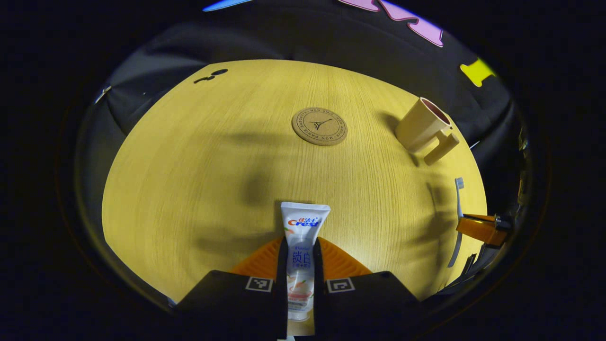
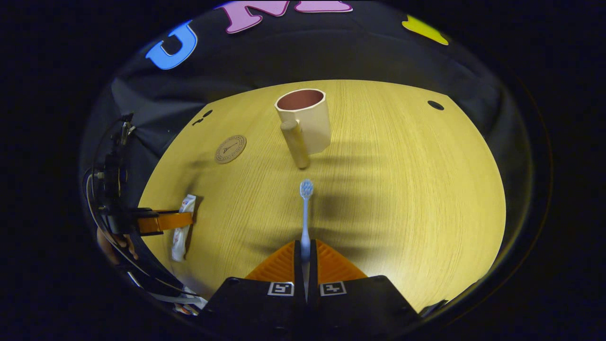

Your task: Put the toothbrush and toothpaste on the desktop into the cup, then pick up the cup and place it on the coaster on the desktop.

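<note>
You've got both loads gripped, left tool (image 1: 300,265) clenched on the white plastic toothpaste tube (image 1: 302,246), right tool (image 2: 306,258) on the slim blue toothbrush (image 2: 305,213), so next aim each into the upright beige cup (image 2: 305,118).

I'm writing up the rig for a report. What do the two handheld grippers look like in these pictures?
Each gripper has a dark, blocky body carrying two small square black-and-white marker tags, one beside each finger, on the left gripper and the right gripper alike. The ribbed, wedge-shaped fingers taper forward. Seen from the right gripper view, the left one trails looping cables.
</note>
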`<state>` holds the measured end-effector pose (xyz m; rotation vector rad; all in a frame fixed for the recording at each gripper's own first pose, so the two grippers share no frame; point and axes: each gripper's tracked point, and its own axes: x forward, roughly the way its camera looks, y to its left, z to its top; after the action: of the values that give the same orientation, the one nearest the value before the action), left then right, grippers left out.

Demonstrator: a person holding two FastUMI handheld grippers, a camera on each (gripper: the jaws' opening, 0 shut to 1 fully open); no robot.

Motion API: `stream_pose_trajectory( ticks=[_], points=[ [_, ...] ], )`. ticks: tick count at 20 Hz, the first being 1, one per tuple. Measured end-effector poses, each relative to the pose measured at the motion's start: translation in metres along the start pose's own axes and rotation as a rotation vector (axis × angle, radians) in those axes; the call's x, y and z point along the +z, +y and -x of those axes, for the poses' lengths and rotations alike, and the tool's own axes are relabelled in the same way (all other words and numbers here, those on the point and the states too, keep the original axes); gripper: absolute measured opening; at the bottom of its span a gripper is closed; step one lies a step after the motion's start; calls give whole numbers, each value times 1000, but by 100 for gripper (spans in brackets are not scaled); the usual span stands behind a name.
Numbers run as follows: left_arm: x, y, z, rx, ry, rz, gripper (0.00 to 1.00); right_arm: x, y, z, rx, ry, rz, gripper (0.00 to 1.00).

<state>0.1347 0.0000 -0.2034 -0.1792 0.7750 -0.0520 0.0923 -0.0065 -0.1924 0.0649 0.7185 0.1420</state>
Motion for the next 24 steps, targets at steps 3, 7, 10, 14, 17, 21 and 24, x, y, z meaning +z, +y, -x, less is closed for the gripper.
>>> stream_pose_trajectory(
  ticks=[3,7,10,14,17,21,24],
  points=[
    [1,-6,7,-22,-4,12,25,1,-5,3,10,-2,-11,5],
    [3,-14,10,-52,-21,35,27,6,-6,9,27,-18,-34,5],
    [22,-26,25,-85,-89,59,22,11,-12,15,24,-40,-25,5],
    [72,-54,67,-137,-257,5,22,18,-24,32,26,-79,-50,5],
    [118,-99,93,-236,-381,-43,23,24,-30,42,24,-114,-56,5],
    [186,-165,117,-354,-536,-100,22,29,-36,59,26,-150,-78,5],
    [230,-205,115,-432,-599,-118,22,31,-40,67,28,-167,-101,5]
  ],
)
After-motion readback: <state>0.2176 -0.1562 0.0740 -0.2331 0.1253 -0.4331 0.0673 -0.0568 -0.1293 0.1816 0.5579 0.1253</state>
